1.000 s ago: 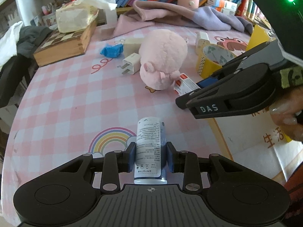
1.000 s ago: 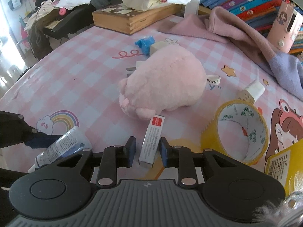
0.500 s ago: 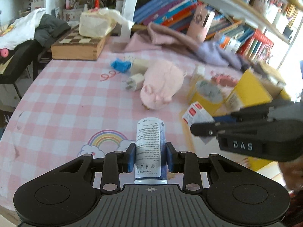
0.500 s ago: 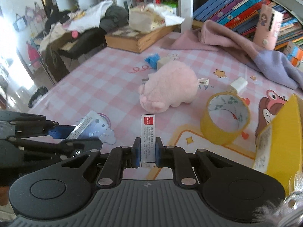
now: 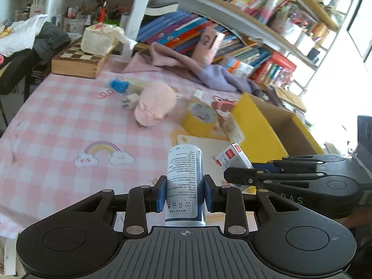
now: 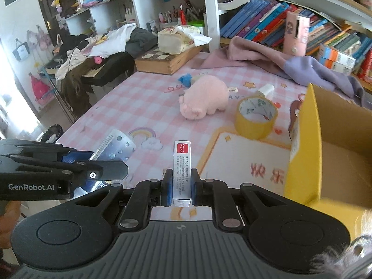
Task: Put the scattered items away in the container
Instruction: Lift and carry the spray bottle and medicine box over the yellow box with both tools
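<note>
A white-and-blue tube [image 5: 184, 181] is clamped in the left claw [image 5: 184, 194], its long axis running forward along the fingers, its far end pointing out over the pink checked bench [image 5: 58, 125]. A slim carton [image 6: 182, 169] with a red label is clamped in the right claw [image 6: 182, 187], lengthwise along the fingers too, red end forward. Both are held above the bench, near the open yellow box [image 6: 302, 162]. A pink plush pig [image 6: 204, 100] and a tape roll [image 6: 255, 116] are seen lying beyond.
</note>
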Available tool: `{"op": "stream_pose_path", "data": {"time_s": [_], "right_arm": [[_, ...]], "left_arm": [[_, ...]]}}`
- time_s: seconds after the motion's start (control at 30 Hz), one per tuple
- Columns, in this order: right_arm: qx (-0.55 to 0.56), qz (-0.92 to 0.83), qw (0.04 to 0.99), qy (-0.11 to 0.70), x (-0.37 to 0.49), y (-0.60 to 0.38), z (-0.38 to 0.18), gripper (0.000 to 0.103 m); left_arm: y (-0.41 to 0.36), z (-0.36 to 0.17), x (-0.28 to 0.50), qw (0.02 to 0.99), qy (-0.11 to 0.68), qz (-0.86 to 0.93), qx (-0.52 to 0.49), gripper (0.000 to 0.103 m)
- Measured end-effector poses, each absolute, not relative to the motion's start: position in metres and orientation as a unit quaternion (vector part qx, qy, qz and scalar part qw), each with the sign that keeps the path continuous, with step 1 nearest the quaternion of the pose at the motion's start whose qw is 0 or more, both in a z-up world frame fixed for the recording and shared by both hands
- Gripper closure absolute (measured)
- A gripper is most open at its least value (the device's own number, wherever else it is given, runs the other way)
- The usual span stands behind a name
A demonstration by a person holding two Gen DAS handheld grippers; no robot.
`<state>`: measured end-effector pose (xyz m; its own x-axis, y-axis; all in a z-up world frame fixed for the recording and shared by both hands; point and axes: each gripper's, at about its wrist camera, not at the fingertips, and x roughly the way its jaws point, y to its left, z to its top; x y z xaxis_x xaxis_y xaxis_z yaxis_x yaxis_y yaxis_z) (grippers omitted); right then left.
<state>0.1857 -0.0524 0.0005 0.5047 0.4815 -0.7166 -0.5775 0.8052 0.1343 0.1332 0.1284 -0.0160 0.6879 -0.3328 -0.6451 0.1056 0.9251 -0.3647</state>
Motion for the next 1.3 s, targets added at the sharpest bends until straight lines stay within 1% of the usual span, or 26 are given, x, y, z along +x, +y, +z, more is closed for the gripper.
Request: {"op": "stream_pose_path", "data": {"time_s": [0.3,0.53,0.8,1.3], "right_arm": [[-0.047,0.271,0.877,0.394,0.107,-0.084,0.002,0.089],[-0.027,0.235,0.886,0.399,0.074,-0.108,0.007,0.089],[-0.018,0.183,0.894,0.408,0.047,-0.140,0.006,0.089],[0.030,0.068,0.909,0.411,0.009,-0.207,0.004,0.089]], "left_arm": [[0.112,-0.014,0.071,0.899,0.370,-0.159,-0.172,0.072],[0.093,-0.011,0.047,0.892,0.372,-0.196,-0.167,0.072],[0.068,-0.018,0.043,0.874,0.383,-0.240,-0.177,0.072],[0.003,-0.019,0.052,0.839,0.400,-0.341,-0.140,0.072]]}}
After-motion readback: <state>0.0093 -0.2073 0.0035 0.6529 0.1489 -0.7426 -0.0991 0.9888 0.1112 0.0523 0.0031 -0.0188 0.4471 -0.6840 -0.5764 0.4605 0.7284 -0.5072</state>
